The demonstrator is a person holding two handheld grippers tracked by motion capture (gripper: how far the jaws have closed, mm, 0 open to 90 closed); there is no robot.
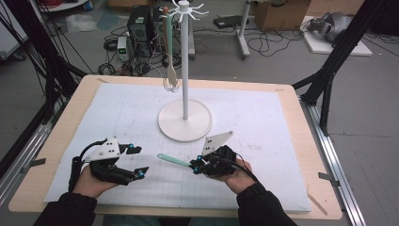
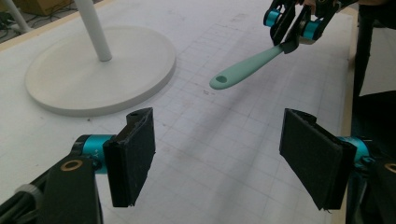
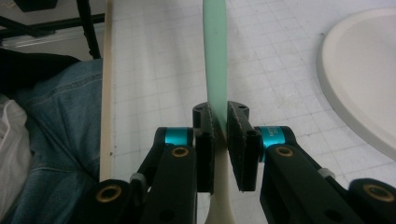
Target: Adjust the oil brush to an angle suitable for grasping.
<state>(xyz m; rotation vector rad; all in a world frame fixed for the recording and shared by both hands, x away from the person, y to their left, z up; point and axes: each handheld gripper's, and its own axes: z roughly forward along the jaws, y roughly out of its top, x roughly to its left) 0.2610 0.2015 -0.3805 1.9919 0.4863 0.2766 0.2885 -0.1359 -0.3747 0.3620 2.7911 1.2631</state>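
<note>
High view shows my right hand-held gripper [image 1: 196, 165] clamped on the mint-handled utensil [image 1: 172, 160], handle pointing to 9 o'clock; my left hand-held gripper [image 1: 137, 161] gapes empty. I should aim its hanging hole at a stand [image 1: 184, 123] hook at 12. White gridded tabletop [image 1: 263, 141]; cables beyond.

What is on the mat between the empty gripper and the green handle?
Nothing: in the left gripper view, bare gridded mat lies between the open left gripper and the green handle.

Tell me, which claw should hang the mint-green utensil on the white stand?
Probably the right claw: it already clamps the mint-green utensil, beside the white stand. The left claw is open and holds nothing.
</note>
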